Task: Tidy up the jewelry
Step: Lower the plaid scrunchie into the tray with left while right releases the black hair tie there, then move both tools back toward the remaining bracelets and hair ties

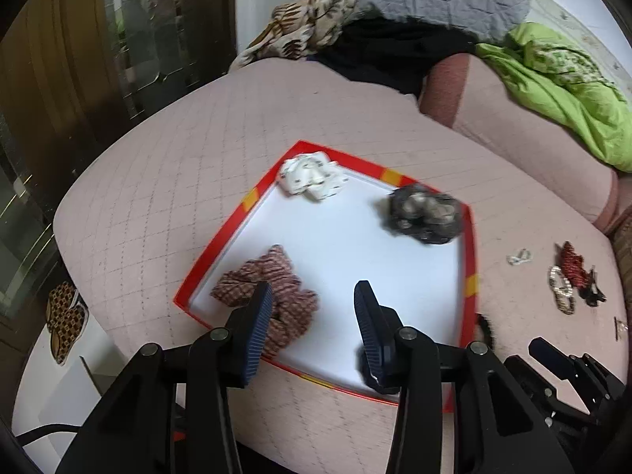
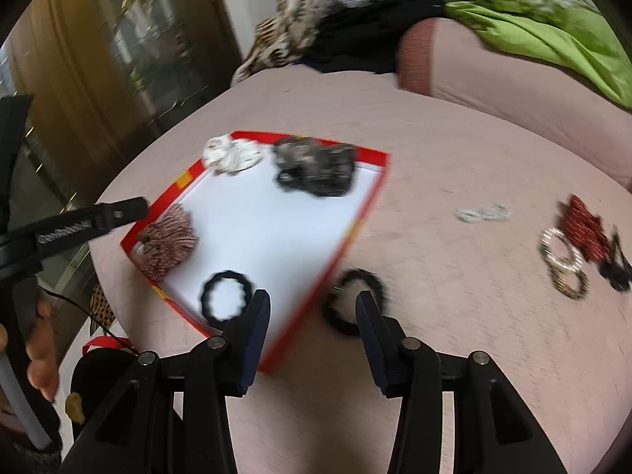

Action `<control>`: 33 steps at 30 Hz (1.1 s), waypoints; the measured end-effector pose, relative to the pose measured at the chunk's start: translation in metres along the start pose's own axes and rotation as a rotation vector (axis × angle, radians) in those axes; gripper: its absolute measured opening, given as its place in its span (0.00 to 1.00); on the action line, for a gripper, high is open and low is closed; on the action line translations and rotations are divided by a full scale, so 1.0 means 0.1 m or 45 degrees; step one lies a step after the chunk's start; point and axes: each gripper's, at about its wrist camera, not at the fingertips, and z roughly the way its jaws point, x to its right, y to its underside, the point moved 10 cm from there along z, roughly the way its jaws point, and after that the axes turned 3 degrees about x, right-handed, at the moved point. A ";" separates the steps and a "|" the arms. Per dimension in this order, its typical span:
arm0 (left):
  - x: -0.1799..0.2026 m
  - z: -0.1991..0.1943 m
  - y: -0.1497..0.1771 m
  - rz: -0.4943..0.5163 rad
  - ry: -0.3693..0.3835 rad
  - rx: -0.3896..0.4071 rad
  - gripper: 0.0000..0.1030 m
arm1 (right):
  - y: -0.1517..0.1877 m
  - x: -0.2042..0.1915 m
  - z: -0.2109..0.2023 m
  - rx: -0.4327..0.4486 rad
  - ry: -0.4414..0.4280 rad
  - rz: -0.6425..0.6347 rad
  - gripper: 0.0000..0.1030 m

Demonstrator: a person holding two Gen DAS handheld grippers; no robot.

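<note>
Tray (image 2: 371,193) holds three scrunchies, black hair tie (image 2: 225,294); both grippers parted, empty.

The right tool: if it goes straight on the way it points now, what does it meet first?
Probably the black hair tie lying on the pink cover beside the red tray; the right tool is open above it, though blur leaves depth unclear.

Left gripper (image 1: 314,304) parted, empty, over red-rimmed tray (image 1: 221,245) holding striped scrunchie (image 1: 284,280), white scrunchie (image 1: 310,173), dark scrunchie (image 1: 426,213).
</note>
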 end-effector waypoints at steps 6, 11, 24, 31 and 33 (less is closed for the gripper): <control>0.44 -0.12 0.07 0.085 0.105 -0.014 0.40 | 0.18 0.61 -0.32 0.023 0.084 0.103 0.48; 0.96 -0.13 0.24 0.222 0.190 -0.050 0.41 | 0.40 1.17 -0.54 0.033 0.165 0.211 0.53; 2.18 0.38 1.02 0.607 0.326 -0.198 0.40 | 0.80 2.08 -0.85 0.058 0.277 0.427 0.54; 2.26 0.78 1.13 0.566 0.252 -0.303 0.40 | 0.87 2.19 -0.81 0.058 0.263 0.464 0.54; 2.36 0.77 1.14 0.542 0.321 -0.327 0.40 | 0.88 2.25 -0.79 0.059 0.261 0.484 0.54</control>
